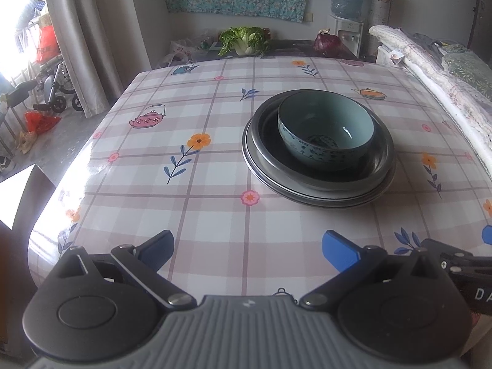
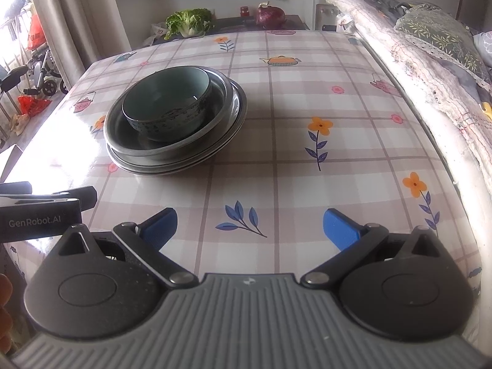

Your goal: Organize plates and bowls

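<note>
A pale green ceramic bowl sits inside a metal dish, which rests on a stack of metal plates on the checked tablecloth. My left gripper stands open near the table's front edge, well short of the stack and a little to its left, with nothing between its blue pads. My right gripper is open too, near the front edge, to the right of the stack. The left gripper's body shows at the left edge of the right wrist view.
The table is covered in a floral plaid cloth. Bedding and pillows run along its right side. A cabbage and a red onion lie on a dark surface behind. Curtain and wheelchair stand left.
</note>
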